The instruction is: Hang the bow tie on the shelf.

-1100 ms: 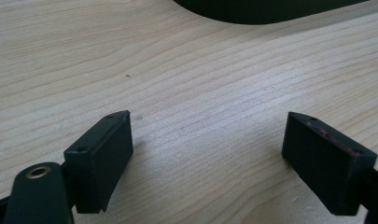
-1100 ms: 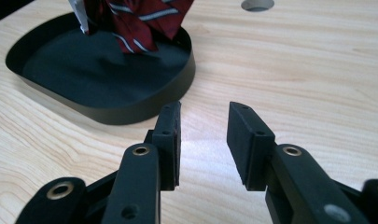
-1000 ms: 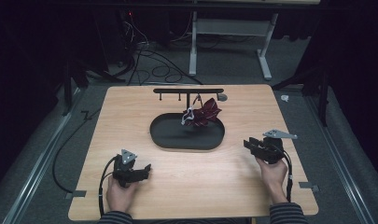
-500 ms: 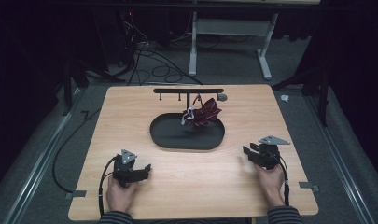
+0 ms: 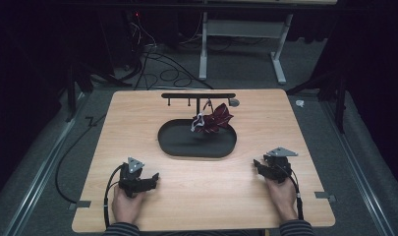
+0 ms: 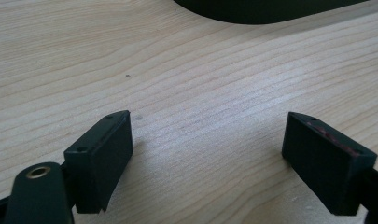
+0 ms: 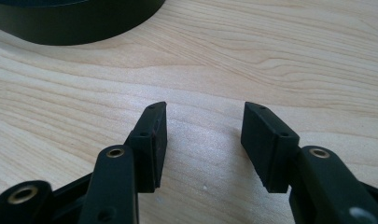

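Right tool (image 7: 203,140) has just been opening, empty.

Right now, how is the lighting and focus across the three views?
High view: table lit, surroundings nearly black, dark red item at the tray soft. Left gripper view: wood grain sharp, near jaws slightly blurred. Right gripper view: even light, faint sheen on wood, soft shadows under jaws.

My two grippers are black, left gripper (image 5: 150,181) and right gripper (image 5: 260,165). The light wood-grain table (image 5: 137,128) carries a black oval tray (image 5: 186,145) holding a dark red leaf-shaped piece (image 5: 215,119).
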Action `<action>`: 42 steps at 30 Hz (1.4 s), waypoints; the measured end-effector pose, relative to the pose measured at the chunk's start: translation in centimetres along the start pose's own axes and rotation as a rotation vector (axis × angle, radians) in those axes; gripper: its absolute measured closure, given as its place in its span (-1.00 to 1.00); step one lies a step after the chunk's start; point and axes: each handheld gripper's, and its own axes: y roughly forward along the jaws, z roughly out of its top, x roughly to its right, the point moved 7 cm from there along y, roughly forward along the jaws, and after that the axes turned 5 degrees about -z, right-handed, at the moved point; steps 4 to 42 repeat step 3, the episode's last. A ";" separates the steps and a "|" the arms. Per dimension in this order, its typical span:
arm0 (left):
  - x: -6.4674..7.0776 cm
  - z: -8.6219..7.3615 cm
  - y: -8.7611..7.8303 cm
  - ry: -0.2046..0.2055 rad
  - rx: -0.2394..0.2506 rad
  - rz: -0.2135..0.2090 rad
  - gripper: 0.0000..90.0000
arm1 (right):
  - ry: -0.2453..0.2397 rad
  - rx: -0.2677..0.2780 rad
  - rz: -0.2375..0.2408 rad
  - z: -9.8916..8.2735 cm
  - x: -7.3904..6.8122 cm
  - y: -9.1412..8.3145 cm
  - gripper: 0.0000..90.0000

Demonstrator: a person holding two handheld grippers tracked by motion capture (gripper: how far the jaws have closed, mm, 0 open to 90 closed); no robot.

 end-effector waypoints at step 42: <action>0.0 0.0 0.0 0.000 0.000 0.001 -0.63 | 0.000 -0.001 0.000 0.0 0.0 0.0 0.16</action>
